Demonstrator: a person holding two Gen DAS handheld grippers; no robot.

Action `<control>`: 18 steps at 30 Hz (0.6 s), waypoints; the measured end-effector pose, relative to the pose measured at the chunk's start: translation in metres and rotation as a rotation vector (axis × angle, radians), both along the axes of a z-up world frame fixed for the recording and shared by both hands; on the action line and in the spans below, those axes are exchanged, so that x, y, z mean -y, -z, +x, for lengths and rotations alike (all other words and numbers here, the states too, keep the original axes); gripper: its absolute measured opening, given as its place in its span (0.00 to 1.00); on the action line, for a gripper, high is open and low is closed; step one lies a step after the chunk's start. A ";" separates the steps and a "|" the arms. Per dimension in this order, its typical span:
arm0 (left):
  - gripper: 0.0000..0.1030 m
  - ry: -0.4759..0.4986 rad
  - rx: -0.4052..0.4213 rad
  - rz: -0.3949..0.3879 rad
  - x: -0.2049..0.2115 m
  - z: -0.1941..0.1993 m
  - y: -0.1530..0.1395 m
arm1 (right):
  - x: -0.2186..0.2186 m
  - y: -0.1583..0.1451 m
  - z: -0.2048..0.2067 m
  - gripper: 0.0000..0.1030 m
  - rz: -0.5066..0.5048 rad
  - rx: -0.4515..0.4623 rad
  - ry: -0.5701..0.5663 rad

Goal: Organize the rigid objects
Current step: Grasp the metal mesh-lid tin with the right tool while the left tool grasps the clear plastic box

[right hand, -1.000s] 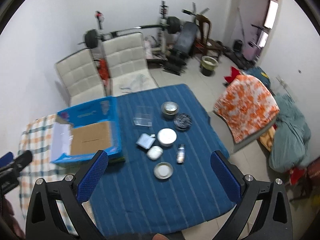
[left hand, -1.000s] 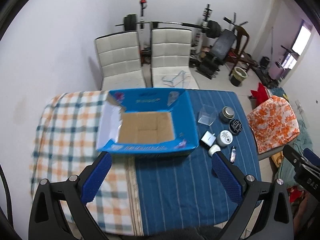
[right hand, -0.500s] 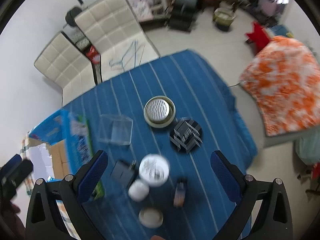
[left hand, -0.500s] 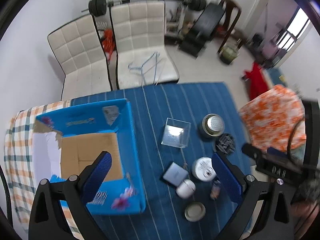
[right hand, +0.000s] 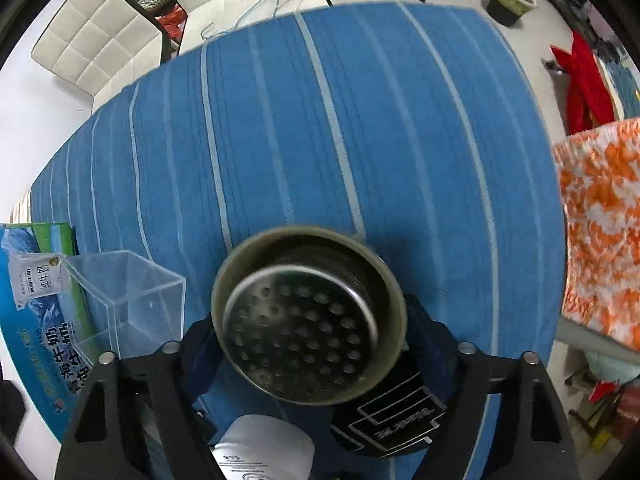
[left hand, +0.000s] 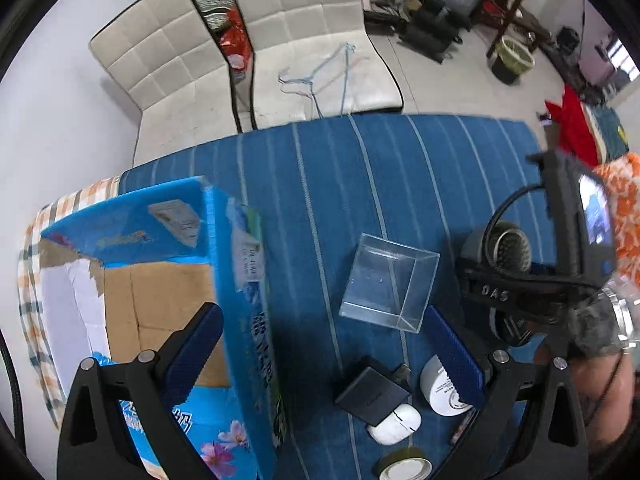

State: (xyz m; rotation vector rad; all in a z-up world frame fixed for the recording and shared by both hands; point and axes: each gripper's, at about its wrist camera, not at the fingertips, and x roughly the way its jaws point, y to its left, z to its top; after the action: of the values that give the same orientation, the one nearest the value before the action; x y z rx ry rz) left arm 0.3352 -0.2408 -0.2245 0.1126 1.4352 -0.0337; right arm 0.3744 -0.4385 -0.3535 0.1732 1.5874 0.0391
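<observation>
1. Round tin with perforated metal lid (right hand: 308, 324): on the blue striped worktop (right hand: 360, 120), flanked by the right gripper (right hand: 308, 340) fingers; contact cannot be told.
2. Neighbours: clear plastic box (right hand: 128, 300) beside it, black patterned disc (right hand: 396, 416) and white jar (right hand: 264, 452) nearer the camera.
3. Left gripper (left hand: 320, 356): spread wide, empty, over the blue carton (left hand: 160, 300) edge.

"DAS" stands on the right gripper's black body (left hand: 494, 292); "纯牛奶" on the blue carton (right hand: 40, 280).
</observation>
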 end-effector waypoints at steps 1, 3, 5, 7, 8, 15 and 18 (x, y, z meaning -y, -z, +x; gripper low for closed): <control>1.00 0.007 -0.015 -0.003 0.002 0.000 0.005 | 0.001 -0.002 0.003 0.72 -0.018 0.006 -0.015; 1.00 0.018 -0.042 -0.022 0.009 0.005 0.017 | 0.008 -0.002 0.009 0.72 -0.047 -0.006 -0.028; 1.00 0.033 -0.074 -0.034 0.016 0.011 0.030 | 0.017 0.003 0.016 0.72 -0.023 -0.016 -0.039; 1.00 0.052 -0.108 -0.033 0.026 0.019 0.045 | 0.023 0.005 0.018 0.72 -0.010 -0.025 -0.052; 1.00 0.060 -0.123 -0.028 0.030 0.023 0.052 | 0.025 0.007 0.018 0.72 -0.008 -0.027 -0.061; 1.00 0.088 -0.273 0.007 0.045 0.036 0.117 | 0.043 0.019 0.031 0.75 0.014 -0.062 -0.054; 0.83 0.053 -0.278 -0.041 0.039 0.035 0.126 | 0.044 0.020 0.026 0.75 -0.013 -0.052 -0.050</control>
State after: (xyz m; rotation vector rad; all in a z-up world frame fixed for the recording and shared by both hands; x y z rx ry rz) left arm 0.3706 -0.2793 -0.3509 0.1153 1.7082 -0.1265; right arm 0.4007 -0.4826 -0.3732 0.1255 1.6435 0.0635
